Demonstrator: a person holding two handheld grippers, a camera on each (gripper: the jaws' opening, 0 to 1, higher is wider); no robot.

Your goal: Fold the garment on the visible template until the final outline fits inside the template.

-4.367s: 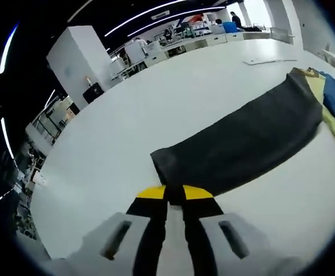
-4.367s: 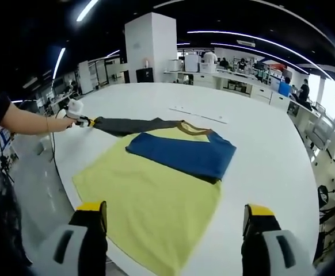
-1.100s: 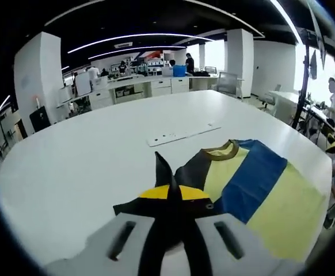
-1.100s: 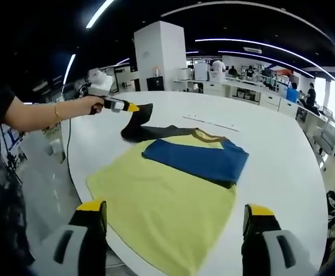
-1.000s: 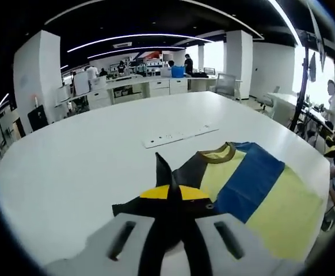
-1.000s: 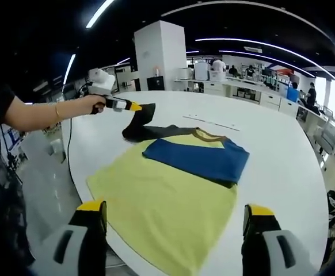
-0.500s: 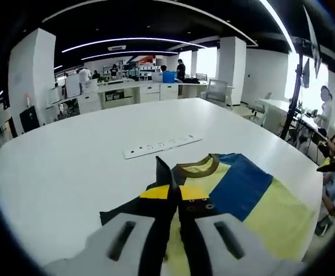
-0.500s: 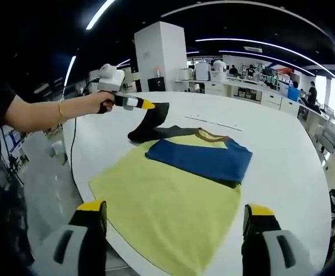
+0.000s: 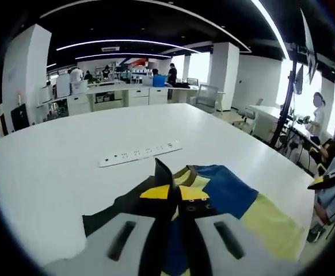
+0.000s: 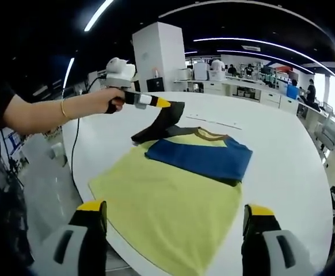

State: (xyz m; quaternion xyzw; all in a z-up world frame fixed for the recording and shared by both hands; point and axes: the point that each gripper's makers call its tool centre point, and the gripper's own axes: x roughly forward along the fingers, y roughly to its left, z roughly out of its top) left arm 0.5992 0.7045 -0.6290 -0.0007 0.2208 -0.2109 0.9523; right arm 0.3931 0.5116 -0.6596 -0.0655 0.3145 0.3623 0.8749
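A yellow shirt [image 10: 167, 204] lies flat on the round white table [image 10: 282, 155], its blue sleeve [image 10: 199, 156] folded across the chest below the brown collar [image 10: 205, 134]. The dark grey sleeve [image 10: 159, 127] is lifted off the table, and my left gripper [image 10: 164, 103] is shut on its end. In the left gripper view the yellow-tipped jaws [image 9: 174, 192] pinch the grey sleeve [image 9: 121, 204] above the collar [image 9: 190, 171] and blue sleeve [image 9: 225, 192]. My right gripper [image 10: 176, 218] stands open over the shirt's near hem, holding nothing.
A white power strip [image 9: 136, 153] lies on the table beyond the shirt. A person's bare forearm [image 10: 46, 118] holds the left gripper, a cable hanging from it. Desks, a white pillar [image 10: 156, 54] and people stand around the room. The table edge [image 10: 75, 190] is near the shirt's hem.
My left gripper has carried the grey sleeve up and across toward the shirt's collar, folding it inward. The right gripper has stayed open and still.
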